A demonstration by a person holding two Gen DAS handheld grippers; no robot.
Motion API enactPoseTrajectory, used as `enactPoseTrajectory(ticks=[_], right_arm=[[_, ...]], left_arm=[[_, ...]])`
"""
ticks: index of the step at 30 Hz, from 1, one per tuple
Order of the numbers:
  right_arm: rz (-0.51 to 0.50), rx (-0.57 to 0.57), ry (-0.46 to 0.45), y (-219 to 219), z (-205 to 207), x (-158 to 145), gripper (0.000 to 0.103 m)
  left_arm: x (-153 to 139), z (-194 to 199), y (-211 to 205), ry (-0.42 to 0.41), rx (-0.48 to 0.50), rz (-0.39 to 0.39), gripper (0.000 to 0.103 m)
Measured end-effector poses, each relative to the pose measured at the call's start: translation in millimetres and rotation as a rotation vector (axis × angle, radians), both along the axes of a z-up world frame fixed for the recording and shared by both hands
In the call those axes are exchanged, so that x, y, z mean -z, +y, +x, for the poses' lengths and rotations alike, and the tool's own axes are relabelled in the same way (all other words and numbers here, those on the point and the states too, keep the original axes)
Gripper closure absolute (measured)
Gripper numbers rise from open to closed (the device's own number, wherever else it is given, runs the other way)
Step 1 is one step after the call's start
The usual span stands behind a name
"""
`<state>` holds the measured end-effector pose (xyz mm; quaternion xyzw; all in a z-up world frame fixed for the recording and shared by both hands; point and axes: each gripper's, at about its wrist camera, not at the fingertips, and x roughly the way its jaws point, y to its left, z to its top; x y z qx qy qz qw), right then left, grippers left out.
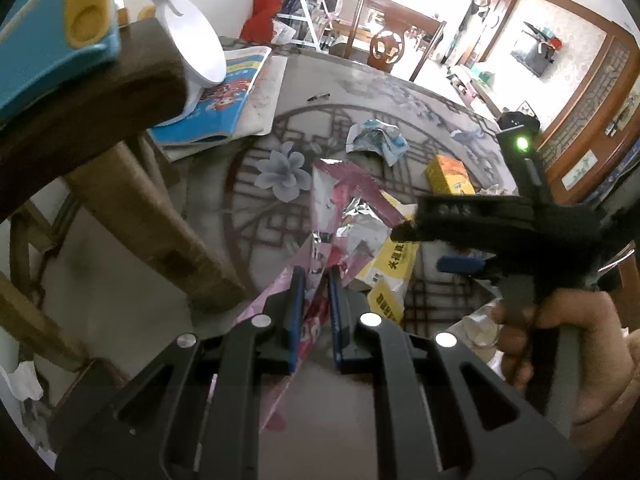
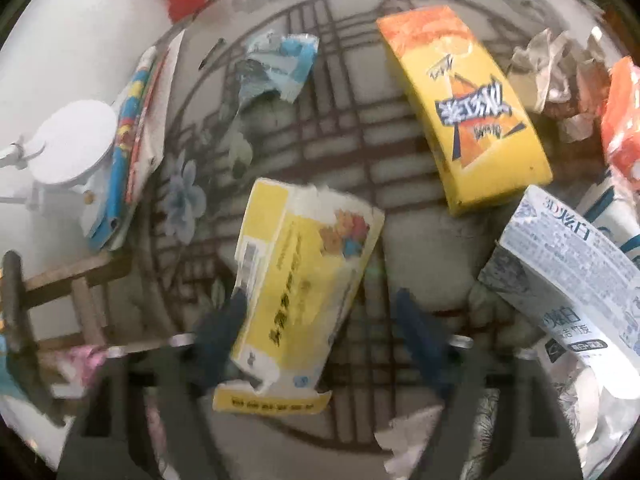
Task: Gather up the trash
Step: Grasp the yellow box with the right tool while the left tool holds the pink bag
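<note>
My left gripper (image 1: pixel 316 276) is shut on a pink and silver foil wrapper (image 1: pixel 340 196), held up over the round patterned table (image 1: pixel 248 200). My right gripper (image 2: pixel 320 312) is open, its blue fingers (image 2: pixel 416 332) either side of a torn yellow and white packet (image 2: pixel 304 272) lying on the table; the left finger touches the packet's edge. That packet also shows in the left wrist view (image 1: pixel 394 264), with my right gripper (image 1: pixel 460 248) above it. A yellow-orange snack box (image 2: pixel 468 108) and a crumpled blue wrapper (image 2: pixel 276 68) lie farther off.
A white-blue toothpaste carton (image 2: pixel 560 280), an orange packet (image 2: pixel 624 120) and crumpled paper (image 2: pixel 548 64) lie at the right. Books (image 2: pixel 132 140) and a white lamp base (image 2: pixel 72 140) sit at the table's left edge. A wooden chair (image 1: pixel 100 120) stands close at left.
</note>
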<state>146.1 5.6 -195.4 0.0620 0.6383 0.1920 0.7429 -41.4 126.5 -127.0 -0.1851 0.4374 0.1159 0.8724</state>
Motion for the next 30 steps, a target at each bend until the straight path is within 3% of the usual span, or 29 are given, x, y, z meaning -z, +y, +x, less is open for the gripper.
enactPoseTrajectory(ticks=[7,8,11,14,19,23,30], right_arm=[[-0.113,-0.01,-0.052,33,-7,17,0.021],[-0.13,-0.019,-0.076,38,-8,17,0.024],[-0.116,-0.051,-0.1,45,-10,15,0.049],[-0.05,-0.057,-0.073,41,-10,11,0.056],[0.108,-0.041,-0.13,7,-16,-36,0.061],[0.231,-0.057,-0.267,-31,-35,-89,0.061],[0.236,-0.015,-0.521,-117,-81,-151,0.058]], left_arm=[[-8,-12,3,-0.013,-0.025,0.032,0.092],[-8,-13,4,-0.012,-0.027,0.03,0.092],[-8,-16,5,-0.011,-0.028,0.026,0.092],[-9,-14,5,-0.017,-0.023,0.016,0.092],[-14,-8,0,-0.039,0.001,0.006,0.092],[-25,3,-10,-0.07,0.047,-0.003,0.092],[-50,23,-45,-0.133,0.148,-0.02,0.092]])
